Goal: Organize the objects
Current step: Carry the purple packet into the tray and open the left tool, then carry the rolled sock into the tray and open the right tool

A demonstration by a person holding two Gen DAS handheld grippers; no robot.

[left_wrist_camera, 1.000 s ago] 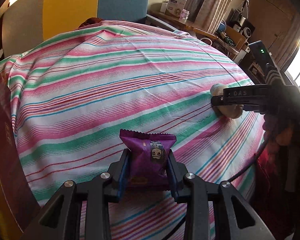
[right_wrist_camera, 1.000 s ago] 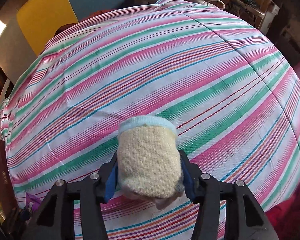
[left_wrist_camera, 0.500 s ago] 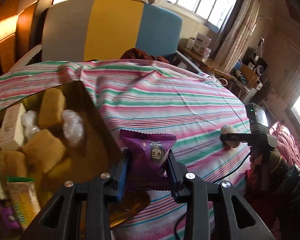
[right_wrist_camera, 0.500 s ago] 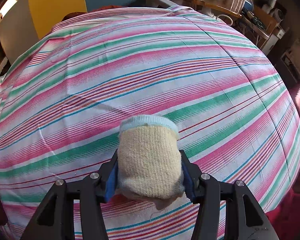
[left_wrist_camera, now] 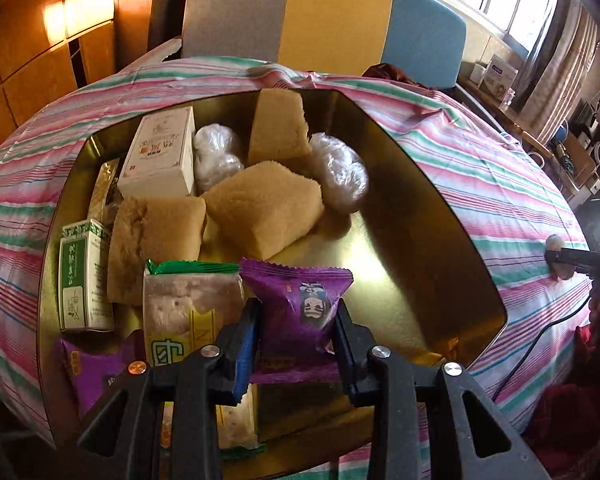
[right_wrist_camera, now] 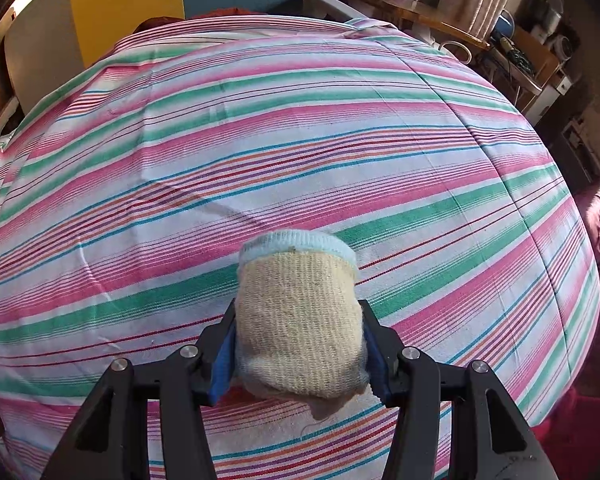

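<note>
place: home | cues: striped tablecloth (right_wrist_camera: 300, 140), curtains (left_wrist_camera: 556, 52), cluttered shelves (left_wrist_camera: 580, 148)

My left gripper (left_wrist_camera: 296, 332) w/ the purple snack packet (left_wrist_camera: 300, 312) has swung across the striped cloth (left_wrist_camera: 480, 168): a sec ago it hung over bare cloth, half a sec ago the gold tray (left_wrist_camera: 440, 248) was just coming in at left, now the packet hangs over the tray's near part, beside the green-topped packet (left_wrist_camera: 188, 300). Tray contents now fill that view: sponge blocks (left_wrist_camera: 260, 208), white box (left_wrist_camera: 160, 156), plastic-wrapped lumps (left_wrist_camera: 338, 172). My right gripper (left_wrist_camera: 556, 258) has shrunk to a small shape at far right there. In the right wrist view the cloth has slid a bit, and the dark edge and purple scrap at lower left have gone out of frame.
</note>
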